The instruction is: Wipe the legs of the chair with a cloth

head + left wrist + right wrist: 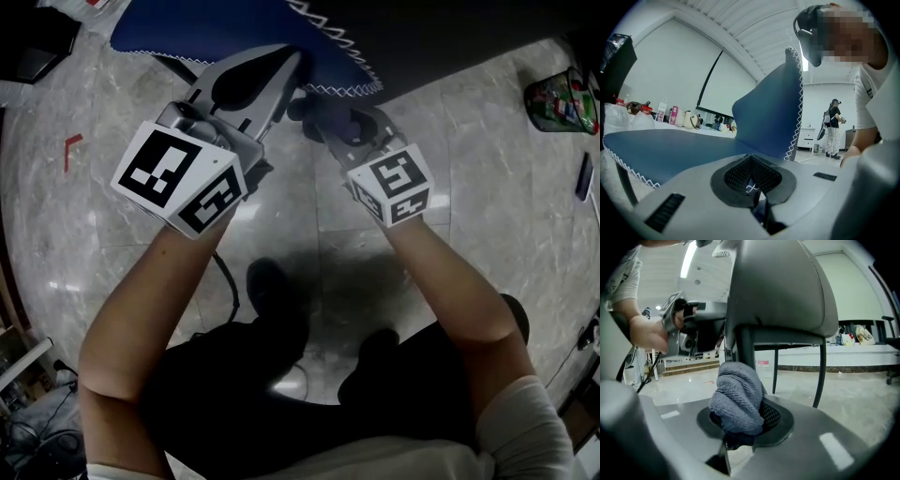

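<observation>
While the right gripper (740, 422) clamps down, the bunched grey towelling cloth (738, 397) sits pinched between its jaws, bulging up and out over the dark pads. Right behind the wad rises a thin dark chair leg (745, 345). It's very close, though contact can't be called from here. The cloth looks thick and ribbed, folded over itself into a rounded lump. The right gripper view gives us the pale grey underside of the chair seat (783, 287) overhead and further dark legs (820, 376) beyond. The head view shows none of that, only both grippers side by side above the glossy marble floor (469, 187). Over to the left gripper (752, 177): its jaws are pressed together on the edge of a blue fabric seat cover (773, 112) with white zigzag stitching, one corner standing up as a flap.
</observation>
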Motion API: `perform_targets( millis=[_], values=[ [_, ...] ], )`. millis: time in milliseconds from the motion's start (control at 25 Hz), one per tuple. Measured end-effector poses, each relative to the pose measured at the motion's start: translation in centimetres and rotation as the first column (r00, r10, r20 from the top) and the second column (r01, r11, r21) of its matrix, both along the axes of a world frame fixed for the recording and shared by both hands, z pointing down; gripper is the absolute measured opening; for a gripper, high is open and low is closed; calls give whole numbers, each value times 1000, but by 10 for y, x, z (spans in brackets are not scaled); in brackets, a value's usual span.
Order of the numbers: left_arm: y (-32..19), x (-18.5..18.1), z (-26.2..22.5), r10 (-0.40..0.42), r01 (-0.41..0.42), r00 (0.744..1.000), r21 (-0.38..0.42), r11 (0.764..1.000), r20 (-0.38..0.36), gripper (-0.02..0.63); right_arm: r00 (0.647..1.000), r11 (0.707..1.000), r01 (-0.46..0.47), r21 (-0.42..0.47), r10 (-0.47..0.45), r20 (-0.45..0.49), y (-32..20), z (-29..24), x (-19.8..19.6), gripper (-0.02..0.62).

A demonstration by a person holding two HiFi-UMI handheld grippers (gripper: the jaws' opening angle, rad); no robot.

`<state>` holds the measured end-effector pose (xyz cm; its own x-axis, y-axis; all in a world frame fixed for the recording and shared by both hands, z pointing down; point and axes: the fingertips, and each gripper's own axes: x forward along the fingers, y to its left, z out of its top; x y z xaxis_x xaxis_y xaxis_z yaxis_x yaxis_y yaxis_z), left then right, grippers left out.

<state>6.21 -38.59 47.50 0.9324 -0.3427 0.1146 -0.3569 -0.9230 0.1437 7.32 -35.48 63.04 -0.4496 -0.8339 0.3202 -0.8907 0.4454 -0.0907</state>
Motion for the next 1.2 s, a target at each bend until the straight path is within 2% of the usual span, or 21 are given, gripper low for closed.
perform_targets(
  millis=[80,200,400,480,560,680,800,920,1080,1200],
  values=[
    [-2,0,0,6,-6,1000,-1,1000,-2,6,1000,1000,-4,-31,3,-21,-2,35,1,86],
    [-1,0,3,25,-25,1000,16,1000,-4,6,1000,988,-14,-156,10,-30,-1,105,-1,86],
    [0,-2,8,46,-46,999,32,998,8,6,998,932,-10,-363,-13,-62,2,210,-12,86],
    [-1,-2,8,47,-48,999,36,998,10,6,996,909,-2,-417,-35,-81,3,232,-13,86],
    [-2,-2,7,42,-43,999,35,998,5,6,998,899,-3,-438,-28,-64,2,232,-14,86],
    [0,-3,7,41,-41,999,23,999,-6,6,1000,914,-9,-405,10,0,3,199,-14,86],
    [2,-4,6,36,-35,999,31,999,-4,6,1000,945,0,-326,10,30,2,146,-9,86],
    [0,-3,6,28,-28,1000,46,999,10,6,999,962,9,-271,3,46,-3,93,-5,87],
    [0,-2,6,6,-6,1000,46,999,-1,6,999,996,28,-83,-25,37,1,12,-3,87],
    [2,-1,3,-2,2,1000,56,998,12,6,999,998,49,48,-48,-6,1,-49,-2,88]
  ],
)
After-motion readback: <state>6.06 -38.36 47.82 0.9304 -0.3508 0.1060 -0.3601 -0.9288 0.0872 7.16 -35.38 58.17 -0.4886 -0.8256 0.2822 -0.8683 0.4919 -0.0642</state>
